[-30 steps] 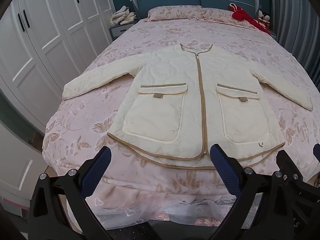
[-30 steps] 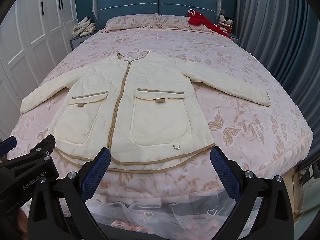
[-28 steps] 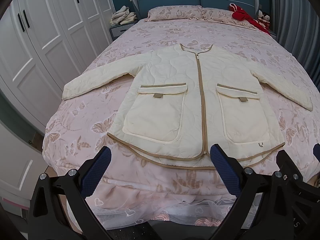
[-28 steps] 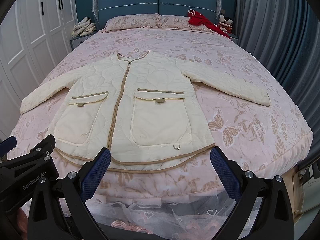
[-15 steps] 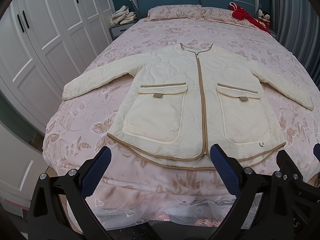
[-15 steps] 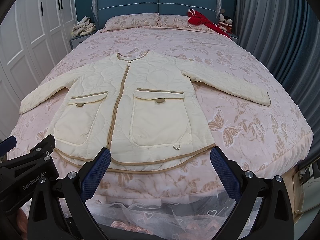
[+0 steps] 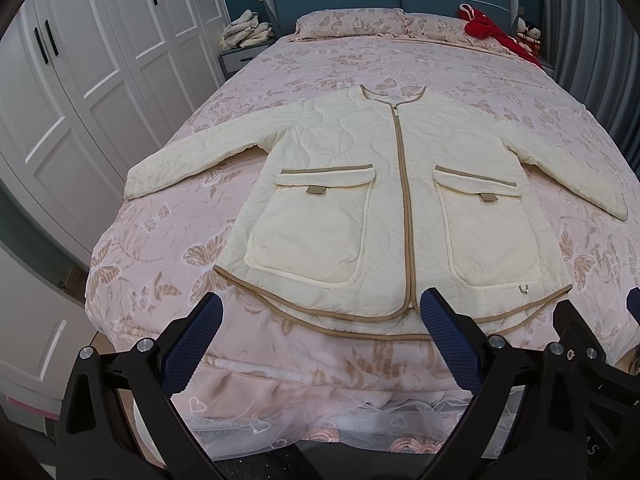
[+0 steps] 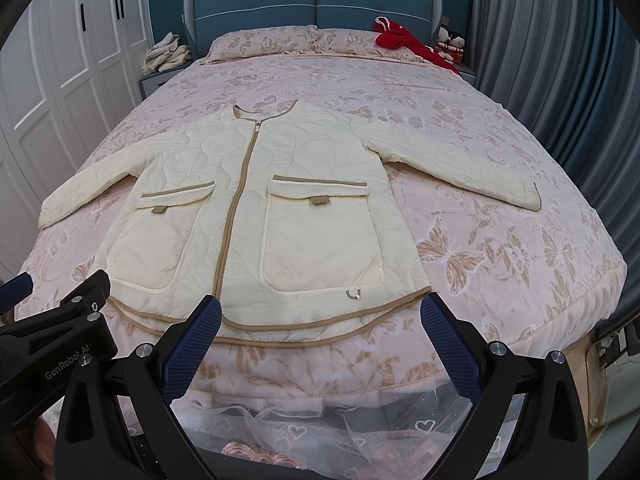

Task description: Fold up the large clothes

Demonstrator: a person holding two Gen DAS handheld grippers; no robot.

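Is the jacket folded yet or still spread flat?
Spread flat: the jacket lies zipped on the bed, both sleeves out sideways, no fold.

Left gripper (image 7: 318,334): black angular frame, two fingers (image 7: 192,344) faced with dark blue cross-hatched pads, silver screw heads at the joints. Right gripper (image 8: 320,334): same build. White "GenRobot AI" lettering showed on the left unit's black side.

the left claw (image 7: 318,322) is held level with its blue-padded fingers (image 7: 191,346) spread wide, nothing between them. the right claw (image 8: 320,322) is held alongside, likewise spread and empty.
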